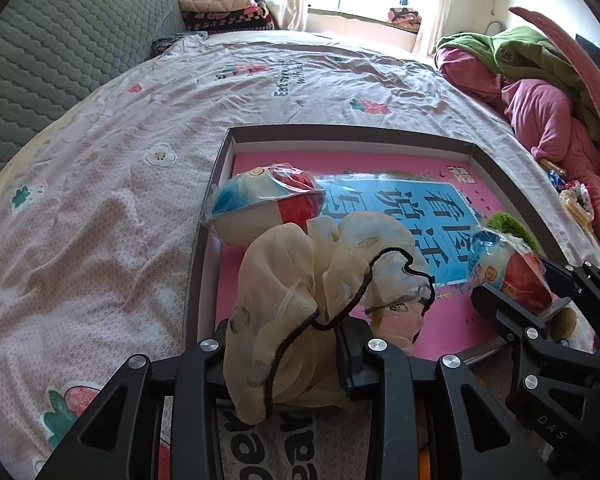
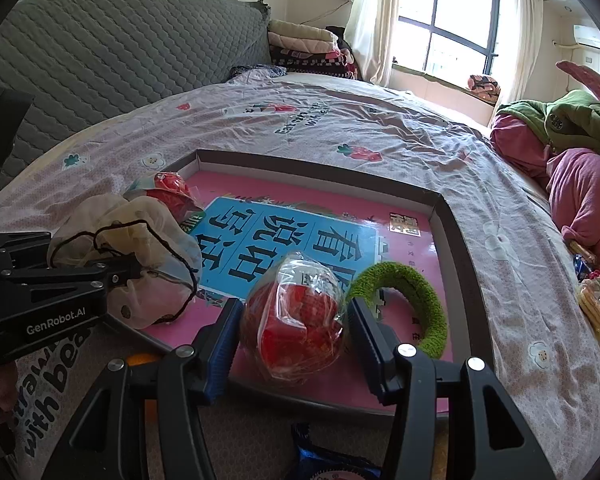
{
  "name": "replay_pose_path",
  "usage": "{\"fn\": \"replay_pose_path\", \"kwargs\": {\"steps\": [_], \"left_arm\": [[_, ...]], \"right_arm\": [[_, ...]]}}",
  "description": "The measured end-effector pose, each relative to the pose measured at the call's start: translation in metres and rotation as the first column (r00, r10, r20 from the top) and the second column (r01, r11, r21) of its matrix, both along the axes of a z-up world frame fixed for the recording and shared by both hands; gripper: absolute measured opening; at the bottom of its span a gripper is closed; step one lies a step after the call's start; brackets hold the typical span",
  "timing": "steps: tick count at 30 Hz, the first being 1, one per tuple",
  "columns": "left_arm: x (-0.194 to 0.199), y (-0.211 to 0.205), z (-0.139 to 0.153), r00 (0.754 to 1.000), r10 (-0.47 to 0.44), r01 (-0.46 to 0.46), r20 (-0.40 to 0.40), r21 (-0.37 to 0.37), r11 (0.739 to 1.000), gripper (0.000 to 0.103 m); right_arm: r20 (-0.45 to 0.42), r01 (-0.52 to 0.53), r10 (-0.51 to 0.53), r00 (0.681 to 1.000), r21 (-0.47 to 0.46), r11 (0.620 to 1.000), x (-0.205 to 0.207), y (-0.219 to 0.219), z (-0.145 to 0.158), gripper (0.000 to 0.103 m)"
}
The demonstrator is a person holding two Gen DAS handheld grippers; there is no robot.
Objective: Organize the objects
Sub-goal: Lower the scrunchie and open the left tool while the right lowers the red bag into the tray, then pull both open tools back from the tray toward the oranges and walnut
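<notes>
the wrapped ball (image 2: 296, 320) in clear plastic, mostly red, sits between the two fingers of the right gripper (image 2: 294, 334), just above the near edge of the tray (image 2: 456, 224). its long axis runs from the gripper away toward the window, with the crumpled, clear end of the wrap pointing away and the red part nearest the camera. the right jaws stand close on both sides of it and seem to grip it, though at the left pad a small gap may remain. in the left wrist view the same ball (image 1: 510, 274) shows between the right gripper (image 1: 516, 300) fingers, with a blue and white part toward the far end.

the left gripper (image 1: 284, 340) is closed on a cream cloth bag (image 1: 300, 288) with a black cord (image 1: 340, 312); the bag bulges out above the fingers and hangs over the near left part of the tray. in the right wrist view this bag (image 2: 132, 256) lies partly on the tray, in the left gripper (image 2: 132, 270).

a second wrapped ball (image 1: 260, 210), blue, white and red, lies in the far left corner of the tray, its long axis across the tray from left to right. a green fuzzy ring (image 2: 412, 304) lies flat on the pink tray floor, just right of the held ball. the tray rests on a bed sheet (image 1: 100, 200) printed with strawberries and flowers.
</notes>
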State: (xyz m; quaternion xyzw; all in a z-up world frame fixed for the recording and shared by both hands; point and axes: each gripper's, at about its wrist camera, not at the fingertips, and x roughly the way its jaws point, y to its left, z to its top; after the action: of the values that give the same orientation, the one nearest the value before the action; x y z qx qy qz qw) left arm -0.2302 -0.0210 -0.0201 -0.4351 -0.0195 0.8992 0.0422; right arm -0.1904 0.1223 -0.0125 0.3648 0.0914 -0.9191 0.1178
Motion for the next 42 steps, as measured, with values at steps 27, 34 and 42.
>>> {"fn": "replay_pose_path", "kwargs": {"steps": [27,34,42], "left_arm": [[0.013,0.000,0.010,0.999,-0.036,0.036,0.004,-0.034,0.999,0.058],[0.019,-0.005,0.017,0.999,-0.030,0.030,-0.012,-0.033,0.999,0.058],[0.023,-0.007,0.025,0.999,-0.023,0.023,-0.028,-0.026,0.999,0.058]], "right_arm": [[-0.036,-0.004,0.004,0.999,-0.018,1.000,0.009,0.003,0.013,0.054],[-0.053,-0.009,0.008,0.999,-0.019,1.000,0.013,0.004,0.016,0.054],[-0.066,-0.008,0.006,0.998,-0.033,0.999,0.016,0.006,0.021,0.054]]}}
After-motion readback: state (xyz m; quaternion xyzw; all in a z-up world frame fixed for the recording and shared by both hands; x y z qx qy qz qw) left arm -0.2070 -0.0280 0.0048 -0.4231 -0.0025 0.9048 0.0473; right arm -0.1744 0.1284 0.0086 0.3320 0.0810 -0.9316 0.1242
